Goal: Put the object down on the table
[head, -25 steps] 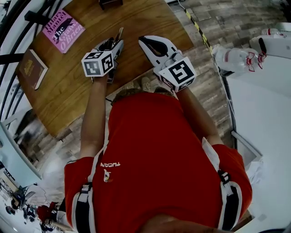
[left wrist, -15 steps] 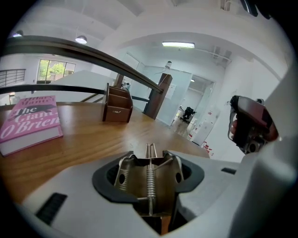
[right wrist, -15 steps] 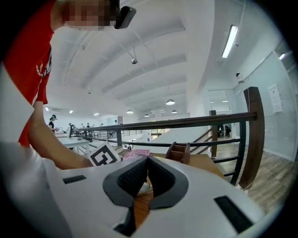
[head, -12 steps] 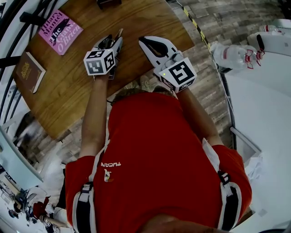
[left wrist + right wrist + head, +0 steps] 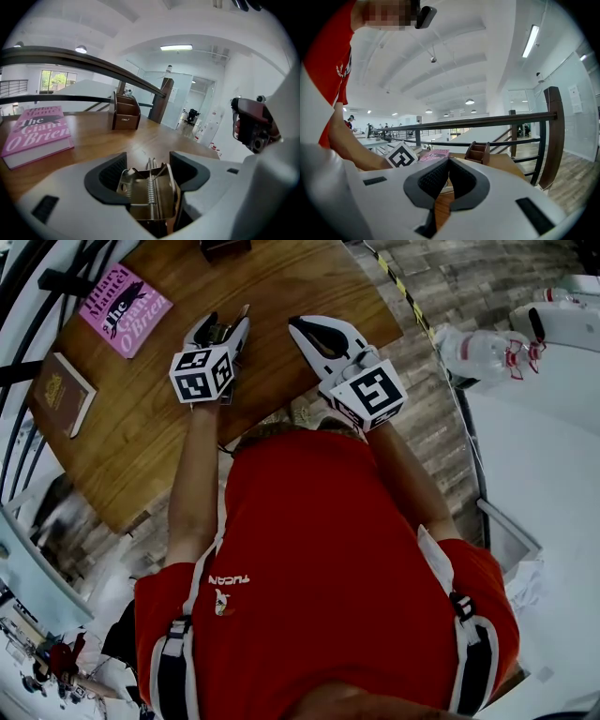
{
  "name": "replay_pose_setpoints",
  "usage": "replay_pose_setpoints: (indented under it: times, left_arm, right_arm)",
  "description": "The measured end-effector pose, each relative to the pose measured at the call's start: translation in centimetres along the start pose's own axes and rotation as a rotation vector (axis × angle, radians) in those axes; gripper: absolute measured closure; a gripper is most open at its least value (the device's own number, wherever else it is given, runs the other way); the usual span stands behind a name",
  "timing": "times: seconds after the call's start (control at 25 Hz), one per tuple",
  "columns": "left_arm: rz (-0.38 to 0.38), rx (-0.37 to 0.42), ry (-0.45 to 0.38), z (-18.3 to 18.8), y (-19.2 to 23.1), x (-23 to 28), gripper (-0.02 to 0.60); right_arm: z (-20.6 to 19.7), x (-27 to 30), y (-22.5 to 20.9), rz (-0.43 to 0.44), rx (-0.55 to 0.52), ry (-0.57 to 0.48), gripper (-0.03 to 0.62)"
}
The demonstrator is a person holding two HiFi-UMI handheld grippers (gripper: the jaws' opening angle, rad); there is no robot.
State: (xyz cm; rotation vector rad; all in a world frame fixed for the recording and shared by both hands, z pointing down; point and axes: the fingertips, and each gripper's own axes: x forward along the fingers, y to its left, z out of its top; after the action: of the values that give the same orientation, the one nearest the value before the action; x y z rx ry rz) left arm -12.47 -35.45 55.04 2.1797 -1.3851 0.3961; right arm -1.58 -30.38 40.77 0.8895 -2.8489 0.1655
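Note:
A metal spring clip (image 5: 150,192) lies between the pads of my left gripper (image 5: 149,173), low over the round wooden table (image 5: 281,287). The jaws are opening, and the dark pads stand just off the clip's sides. In the head view the left gripper (image 5: 221,330) points away from me over the table's near middle, with the clip (image 5: 228,331) showing between its fingers. My right gripper (image 5: 307,332) hovers just to its right, shut with its pads touching and nothing in them. The right gripper view shows the same shut right gripper (image 5: 447,171).
A pink book (image 5: 124,302) and a brown book (image 5: 61,381) lie on the table's left side. A wooden pen holder (image 5: 125,112) stands at the far edge. A railing (image 5: 487,123) runs behind the table. A plastic bottle (image 5: 478,352) lies to the right.
My left gripper's jaws have spread apart around the clip. Both grippers have stayed almost in place over the table.

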Motion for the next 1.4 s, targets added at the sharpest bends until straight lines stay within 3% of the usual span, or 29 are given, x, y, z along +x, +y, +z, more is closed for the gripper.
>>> replay_pose_setpoints:
  times: [0.52, 0.76, 0.96, 1.16, 1.4]
  left_arm:
    - [0.036, -0.023, -0.04, 0.3, 2.8, -1.3, 0.301]
    - [0.025, 0.007, -0.134, 2.7, 1.4, -3.6, 0.301]
    - [-0.049, 0.055, -0.227, 5.3, -2.3, -6.1, 0.304]
    - [-0.112, 0.084, -0.367, 8.7, -6.2, -10.0, 0.424]
    - [-0.116, 0.126, -0.463, 11.6, -8.5, -13.8, 0.559]
  right_arm:
    - [-0.4, 0.9, 0.4, 0.018, -0.002, 0.015, 0.569]
    - [-0.1, 1.0, 0.9, 0.028, -0.005, 0.002, 0.569]
    - [0.7, 1.0, 1.1, 0.038, 0.008, -0.026, 0.569]
    - [2.0, 0.6, 1.6, 0.06, 0.028, -0.073, 0.569]
    - [4.6, -0.3, 2.6, 0.092, 0.015, -0.156, 0.569]
